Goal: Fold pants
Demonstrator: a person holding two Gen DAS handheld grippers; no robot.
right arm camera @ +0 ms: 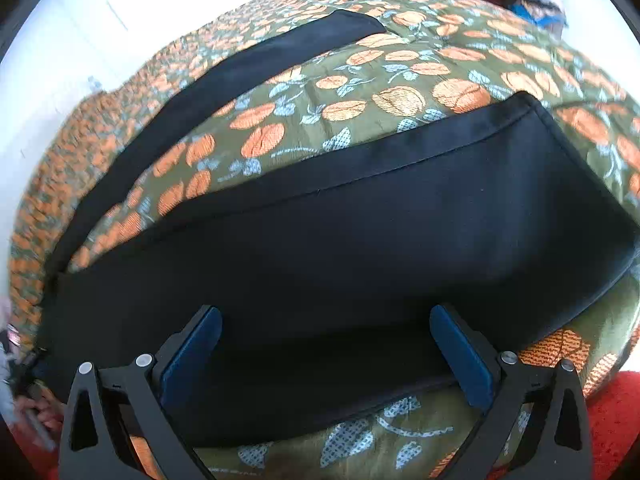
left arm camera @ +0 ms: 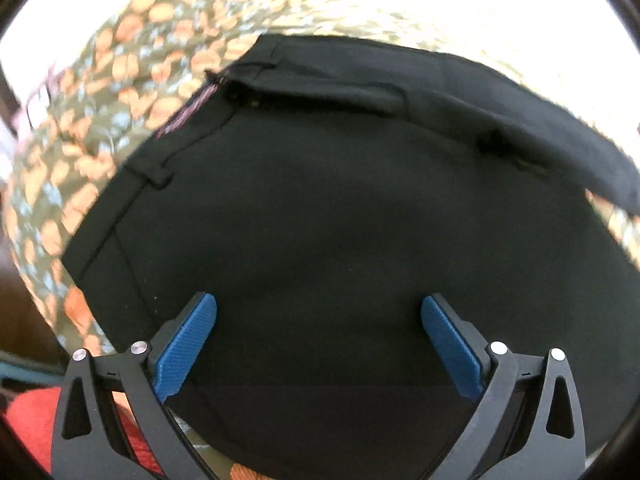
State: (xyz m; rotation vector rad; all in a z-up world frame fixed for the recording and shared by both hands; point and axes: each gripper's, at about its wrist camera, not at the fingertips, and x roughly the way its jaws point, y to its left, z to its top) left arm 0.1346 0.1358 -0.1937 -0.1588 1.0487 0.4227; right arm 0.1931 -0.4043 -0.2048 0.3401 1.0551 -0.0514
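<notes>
Black pants [left arm camera: 320,208] lie flat on a green bedspread with orange flowers [left arm camera: 132,80]. In the left wrist view I see the waistband end, with a belt loop and an open fly at the upper left. My left gripper [left arm camera: 319,308] is open above the seat of the pants, its blue pads [left arm camera: 188,344] spread wide and holding nothing. In the right wrist view the near pant leg [right arm camera: 360,232] runs across the frame and the far leg [right arm camera: 240,68] stretches away, spread apart from it. My right gripper [right arm camera: 326,320] is open over the near leg's lower edge, empty.
The flowered bedspread [right arm camera: 360,92] covers the whole bed. A red rug or cloth [right arm camera: 616,420] shows at the lower right of the right wrist view and at the lower left of the left wrist view [left arm camera: 36,420]. A white wall [right arm camera: 80,32] stands behind the bed.
</notes>
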